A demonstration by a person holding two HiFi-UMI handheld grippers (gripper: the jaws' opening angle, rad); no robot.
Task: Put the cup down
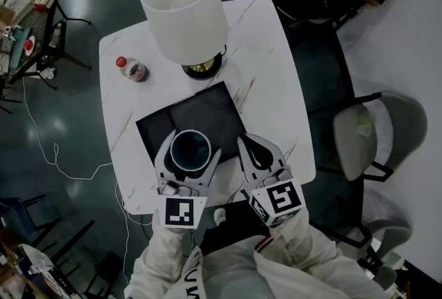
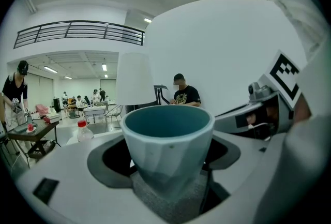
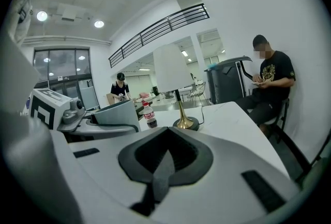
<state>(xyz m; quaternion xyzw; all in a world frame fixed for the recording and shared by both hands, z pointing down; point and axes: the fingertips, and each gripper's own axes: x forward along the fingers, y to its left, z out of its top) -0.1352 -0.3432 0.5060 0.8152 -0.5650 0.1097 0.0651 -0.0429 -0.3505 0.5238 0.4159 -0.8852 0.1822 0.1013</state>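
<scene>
Your left hand-held gripper [image 1: 191, 152] is clamped on the cup [image 2: 168, 140], one jaw on each side of its wall. Cup is upright, mouth up. Pale blue-grey outside with flat facets, tapering toward the base; plain rounded rim; darker teal inside. In the left gripper view its lower part sits against the grey textured pad.

Position: on your side of the lamp [image 1: 185, 11], straight in front of its base, over the near edge of the black mat [image 1: 207, 108] that lies just in front of the lamp on the white counter [image 1: 276, 83]. Can't tell from any view whether the base touches the mat.

Your right hand-held gripper [image 3: 165, 158] is closed, jaws together. It's also on your side of the lamp, slightly to the lamp's right, at the mat's near-right corner.

Bottle [image 1: 131, 70] with a red cap stands just left of the lamp base.
</scene>
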